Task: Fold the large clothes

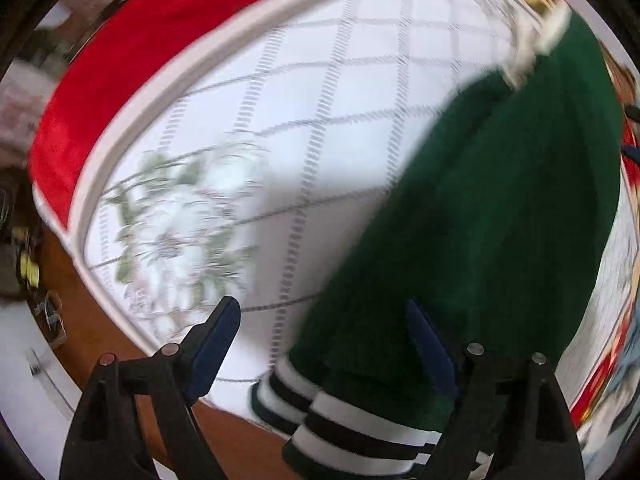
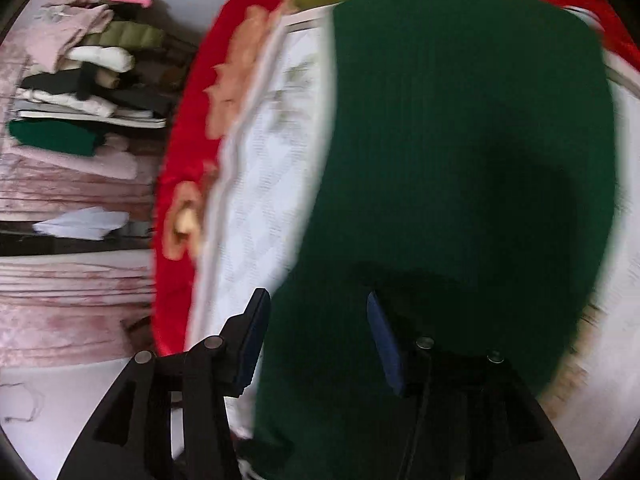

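My left gripper (image 1: 324,344) and right gripper (image 2: 316,340) both stand wide and hold nothing, and the green sweater (image 1: 500,208) lies right under them, stretching long away from me on the bed (image 1: 320,80).

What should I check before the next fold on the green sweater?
1. Left claw open, nothing pinched: ok.
2. Right claw open above the green sweater: ok.
3. Striped cuff in view near the left claw: ok.
4. Sweater lying on the white quilted cover: ok.
5. Sweater flat and free of wrinkles: cannot tell, both views blurred.
6. Folded pile well apart from the sweater: ok.
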{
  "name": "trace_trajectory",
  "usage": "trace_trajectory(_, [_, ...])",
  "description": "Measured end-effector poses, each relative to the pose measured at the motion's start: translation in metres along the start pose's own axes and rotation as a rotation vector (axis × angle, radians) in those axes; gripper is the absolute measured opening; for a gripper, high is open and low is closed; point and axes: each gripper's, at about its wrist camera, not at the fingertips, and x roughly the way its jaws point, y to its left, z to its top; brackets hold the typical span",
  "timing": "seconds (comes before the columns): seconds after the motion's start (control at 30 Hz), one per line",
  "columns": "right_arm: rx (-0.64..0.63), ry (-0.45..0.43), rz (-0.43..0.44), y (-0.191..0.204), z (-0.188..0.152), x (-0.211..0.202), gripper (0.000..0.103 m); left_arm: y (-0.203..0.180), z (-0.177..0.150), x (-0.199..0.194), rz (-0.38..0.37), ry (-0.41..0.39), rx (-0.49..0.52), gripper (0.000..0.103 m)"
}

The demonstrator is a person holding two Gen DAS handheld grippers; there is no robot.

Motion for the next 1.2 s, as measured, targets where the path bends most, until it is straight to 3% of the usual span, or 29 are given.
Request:
trace_trajectory(0.03, [0.030,-0.011,-0.029,-0.017,-0.012,-0.008,0.053,-0.008,-0.003,0.002,0.013,-0.026,0.030,0.042])
trace_trajectory(0.07, [0.052,-0.016,-0.040,-0.028,-0.018,-0.010,0.053,-0.013,-0.004,0.006,0.017,-0.039,0.051,0.020])
trace_trajectory(0.17, [0.157,-0.042,-0.094,-0.081,-0.044,-0.020,0.053,-0.017,-0.003,0.012,0.046,-0.056,0.052,0.015])
trace_trajectory(0.2, [0.190,-0.047,-0.104,-0.096,-0.049,-0.019,0.060,-0.016,-0.003,0.014,0.043,-0.052,0.042,0.015])
trace_trajectory(0.23, [0.230,-0.054,-0.102,-0.113,-0.052,-0.017,0.076,-0.015,-0.002,0.015,0.040,-0.049,0.034,0.016])
trace_trajectory(0.3, [0.274,-0.066,-0.063,-0.138,-0.052,-0.009,0.093,-0.011,0.007,0.011,0.037,-0.048,0.020,0.020])
trace_trajectory(0.43, [0.276,-0.075,0.103,-0.168,-0.031,0.029,0.093,0.004,0.020,-0.004,0.043,-0.053,-0.009,0.021])
trace_trajectory(0.5, [0.297,-0.045,0.137,-0.178,-0.021,0.053,0.095,-0.003,0.020,-0.016,0.055,-0.110,0.005,0.044])
trace_trajectory(0.53, [0.305,-0.085,0.146,-0.178,-0.020,0.053,0.093,0.000,0.023,-0.022,0.057,-0.125,0.012,0.082])
trace_trajectory(0.57, [0.288,-0.108,0.145,-0.174,-0.021,0.049,0.086,0.003,0.025,-0.031,0.051,-0.150,0.015,0.102])
trace_trajectory(0.6, [0.273,-0.120,0.151,-0.172,-0.023,0.046,0.050,0.007,0.024,-0.039,0.047,-0.185,0.016,0.102])
trace_trajectory(0.63, [0.287,-0.129,0.166,-0.173,-0.027,0.042,0.035,0.013,0.026,-0.047,0.050,-0.199,0.017,0.102])
trace_trajectory(0.73, [0.419,-0.178,0.269,-0.188,-0.051,0.025,0.023,0.006,0.030,-0.054,0.057,-0.219,0.041,0.102])
trace_trajectory(0.87, [0.547,-0.202,0.275,-0.196,-0.103,-0.002,0.022,-0.005,0.022,-0.073,0.049,-0.242,0.072,0.102])
trace_trajectory(1.0, [0.619,-0.157,0.149,-0.193,-0.186,-0.032,0.023,-0.017,0.009,-0.085,0.034,-0.243,0.092,0.102])
trace_trajectory(1.1, [0.543,0.084,-0.009,-0.187,-0.230,-0.021,0.050,-0.033,0.005,-0.072,0.057,-0.214,0.122,0.102])
trace_trajectory(1.17, [0.452,0.248,-0.058,-0.191,-0.252,-0.008,0.052,-0.051,-0.003,-0.059,0.075,-0.187,0.170,0.102])
trace_trajectory(1.2, [0.461,0.264,-0.063,-0.196,-0.259,-0.014,0.052,-0.060,-0.006,-0.054,0.077,-0.172,0.180,0.102])
